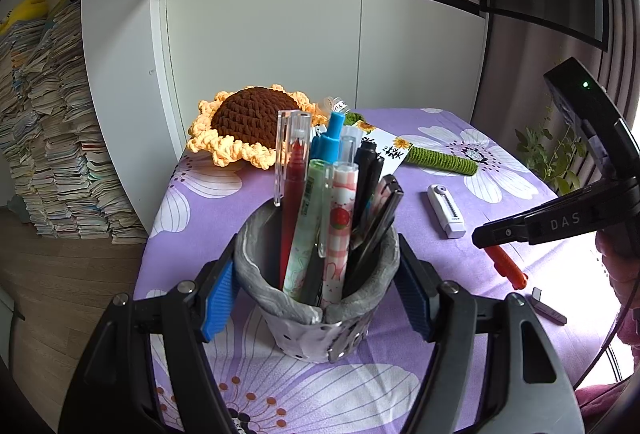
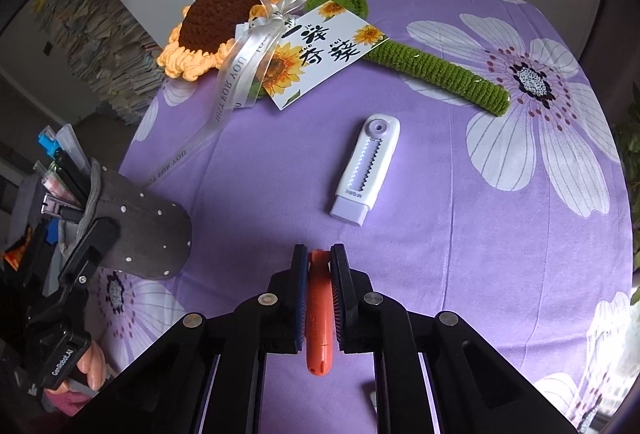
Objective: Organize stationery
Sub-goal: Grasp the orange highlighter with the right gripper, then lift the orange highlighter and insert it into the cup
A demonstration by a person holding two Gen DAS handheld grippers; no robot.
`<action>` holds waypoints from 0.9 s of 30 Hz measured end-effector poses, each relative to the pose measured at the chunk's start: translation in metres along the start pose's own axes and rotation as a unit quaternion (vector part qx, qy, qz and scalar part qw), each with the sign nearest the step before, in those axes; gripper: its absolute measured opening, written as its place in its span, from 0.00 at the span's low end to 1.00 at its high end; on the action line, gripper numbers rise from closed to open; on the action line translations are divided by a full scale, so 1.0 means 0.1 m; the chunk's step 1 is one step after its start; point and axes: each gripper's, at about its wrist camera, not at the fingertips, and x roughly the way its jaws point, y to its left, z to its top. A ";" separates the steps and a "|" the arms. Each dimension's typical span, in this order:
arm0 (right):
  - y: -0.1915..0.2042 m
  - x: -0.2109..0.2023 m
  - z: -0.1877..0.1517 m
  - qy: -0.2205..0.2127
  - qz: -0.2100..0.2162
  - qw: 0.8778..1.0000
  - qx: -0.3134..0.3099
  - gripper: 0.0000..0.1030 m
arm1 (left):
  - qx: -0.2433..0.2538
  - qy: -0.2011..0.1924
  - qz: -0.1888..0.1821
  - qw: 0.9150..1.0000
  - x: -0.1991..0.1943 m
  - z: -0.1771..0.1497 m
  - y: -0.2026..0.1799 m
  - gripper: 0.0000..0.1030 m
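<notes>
My left gripper (image 1: 316,282) is shut on a grey marbled pen cup (image 1: 316,318), its blue pads pressing both sides. Several pens (image 1: 320,218) stand upright in the cup. The same cup (image 2: 140,230) shows at the left of the right wrist view, with the left gripper's fingers (image 2: 92,246) around it. My right gripper (image 2: 319,258) is shut on an orange pen (image 2: 319,318) lying on the purple cloth. From the left wrist view that orange pen (image 1: 506,266) sticks out below the right gripper (image 1: 480,236). A white slide eraser (image 2: 366,170) lies just beyond the right fingertips.
A purple flowered tablecloth (image 2: 460,234) covers the table. A crocheted sunflower (image 2: 212,26) with green stem (image 2: 440,72), ribbon and printed card (image 2: 324,50) lies at the far side. A small grey piece (image 1: 548,308) lies near the right edge. White cabinets (image 1: 320,46) and stacked books (image 1: 52,138) stand beyond.
</notes>
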 end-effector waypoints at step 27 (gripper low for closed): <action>1.20 -0.72 0.22 -0.143 0.200 0.957 -0.155 0.12 | -0.003 0.001 -0.003 1.000 -0.01 0.00 0.00 0.67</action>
